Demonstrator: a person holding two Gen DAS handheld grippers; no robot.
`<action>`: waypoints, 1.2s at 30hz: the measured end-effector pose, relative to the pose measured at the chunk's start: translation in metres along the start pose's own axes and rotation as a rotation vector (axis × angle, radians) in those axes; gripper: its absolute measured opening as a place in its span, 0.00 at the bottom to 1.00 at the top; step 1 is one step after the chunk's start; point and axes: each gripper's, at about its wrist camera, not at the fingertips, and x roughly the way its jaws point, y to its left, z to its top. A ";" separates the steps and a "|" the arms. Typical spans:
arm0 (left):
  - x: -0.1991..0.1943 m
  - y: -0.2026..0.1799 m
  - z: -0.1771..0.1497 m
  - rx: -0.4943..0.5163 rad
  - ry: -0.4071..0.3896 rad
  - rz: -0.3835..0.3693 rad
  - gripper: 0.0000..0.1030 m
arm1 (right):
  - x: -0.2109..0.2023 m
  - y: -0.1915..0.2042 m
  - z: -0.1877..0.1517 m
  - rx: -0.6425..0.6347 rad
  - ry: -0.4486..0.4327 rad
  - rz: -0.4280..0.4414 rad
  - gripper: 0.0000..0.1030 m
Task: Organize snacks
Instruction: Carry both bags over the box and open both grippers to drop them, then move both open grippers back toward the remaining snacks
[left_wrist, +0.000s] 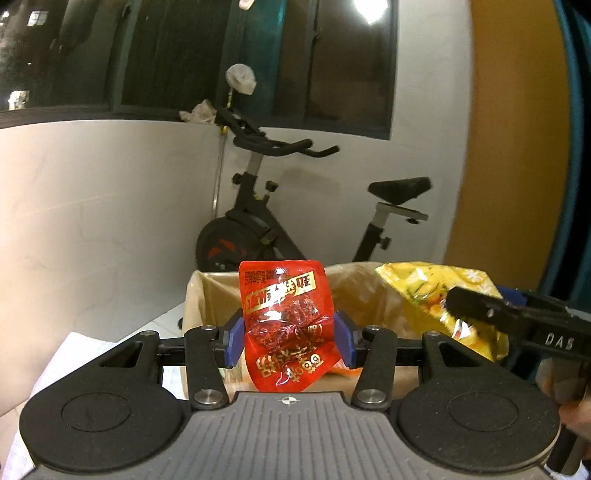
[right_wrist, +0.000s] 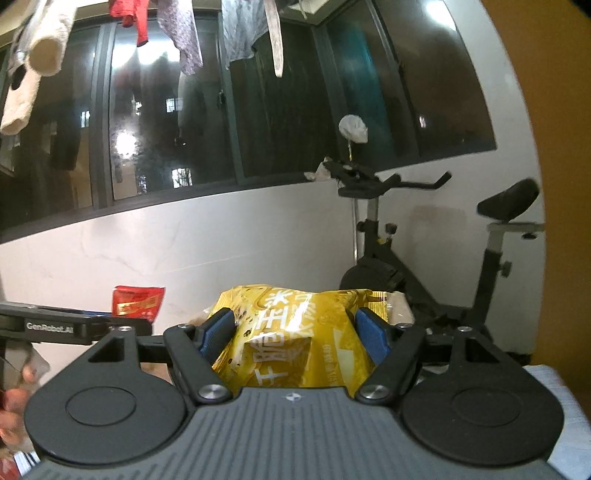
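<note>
While both packets hang over the cardboard box, my left gripper pinches the red snack packet upright, lined up for a straight drop. At 3 o'clock my right gripper clamps the yellow chip bag (puffy, so gripped across its middle), likely bound for the same box.

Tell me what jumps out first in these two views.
The crinkled red foil snack packet is clamped in the left gripper, above the brown cardboard box. The puffy yellow snack bag fills the right gripper. A black exercise bike stands behind.
</note>
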 end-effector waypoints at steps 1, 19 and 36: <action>0.008 0.001 0.003 0.000 0.011 -0.001 0.50 | 0.010 -0.001 0.003 0.003 0.008 0.000 0.72; 0.066 -0.002 0.004 0.082 0.146 0.048 0.77 | 0.073 -0.027 -0.003 0.080 0.154 -0.069 0.54; -0.025 0.043 -0.003 0.045 0.052 0.068 0.76 | -0.012 -0.023 -0.015 0.058 0.084 -0.051 0.55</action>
